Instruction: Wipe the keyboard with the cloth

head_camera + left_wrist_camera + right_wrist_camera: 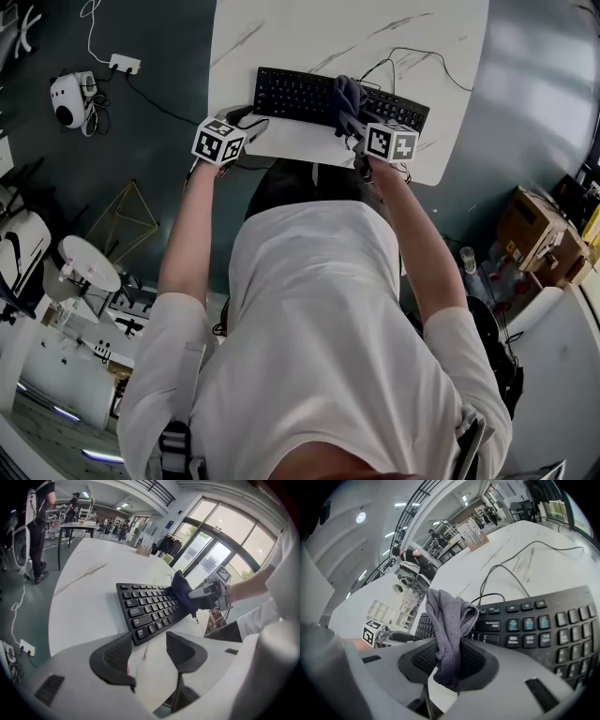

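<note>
Wiping step under way: cloth held over the middle of the keyboard.
Right gripper (449, 660) jaws clamp the grey cloth (447, 616), bunched above the black keyboard (291, 94) on the white table (281, 37). Left gripper (150, 656) stands parted and empty beside the keyboard's left end. Next move, probably: press the cloth onto the keys and sweep along the rows.

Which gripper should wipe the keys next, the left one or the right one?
The right gripper, most likely. Its jaws are shut on the cloth, which hangs right over the keyboard. The left gripper has its jaws apart with nothing between them, off the keyboard's end.
</note>
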A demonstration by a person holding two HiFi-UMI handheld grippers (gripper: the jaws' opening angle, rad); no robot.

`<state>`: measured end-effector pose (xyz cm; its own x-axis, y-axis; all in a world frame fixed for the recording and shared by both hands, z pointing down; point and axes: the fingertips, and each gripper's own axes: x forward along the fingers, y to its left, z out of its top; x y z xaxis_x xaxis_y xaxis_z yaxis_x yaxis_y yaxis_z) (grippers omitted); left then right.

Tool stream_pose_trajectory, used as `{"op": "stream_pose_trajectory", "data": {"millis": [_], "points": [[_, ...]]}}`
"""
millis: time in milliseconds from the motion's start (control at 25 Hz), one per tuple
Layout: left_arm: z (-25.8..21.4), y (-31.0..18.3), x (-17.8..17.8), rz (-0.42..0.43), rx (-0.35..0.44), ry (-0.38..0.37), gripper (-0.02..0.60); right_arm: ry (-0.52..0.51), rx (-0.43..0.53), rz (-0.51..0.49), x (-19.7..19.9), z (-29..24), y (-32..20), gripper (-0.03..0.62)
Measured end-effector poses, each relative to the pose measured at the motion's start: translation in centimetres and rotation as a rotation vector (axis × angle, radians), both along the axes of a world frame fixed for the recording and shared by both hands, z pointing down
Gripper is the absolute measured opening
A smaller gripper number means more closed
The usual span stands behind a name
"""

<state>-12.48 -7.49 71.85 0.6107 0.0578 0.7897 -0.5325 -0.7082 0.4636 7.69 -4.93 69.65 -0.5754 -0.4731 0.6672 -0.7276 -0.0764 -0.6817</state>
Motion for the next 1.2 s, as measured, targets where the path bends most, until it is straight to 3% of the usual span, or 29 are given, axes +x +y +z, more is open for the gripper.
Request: {"op": "stream_pose_trajectory", "data": {"millis": [600, 1200], "points": [[-0.1, 0.0, -0.2, -0.012, 0.0, -0.033, 0.232, 0.096, -0.037, 0.118, 9.9, -0.2, 4.0, 0.123], [0.1, -0.3, -0.1, -0.029, -0.012, -0.057, 0.232, 0.143, -0.093, 0.147, 18.6, 0.1, 7.4, 0.123]]}}
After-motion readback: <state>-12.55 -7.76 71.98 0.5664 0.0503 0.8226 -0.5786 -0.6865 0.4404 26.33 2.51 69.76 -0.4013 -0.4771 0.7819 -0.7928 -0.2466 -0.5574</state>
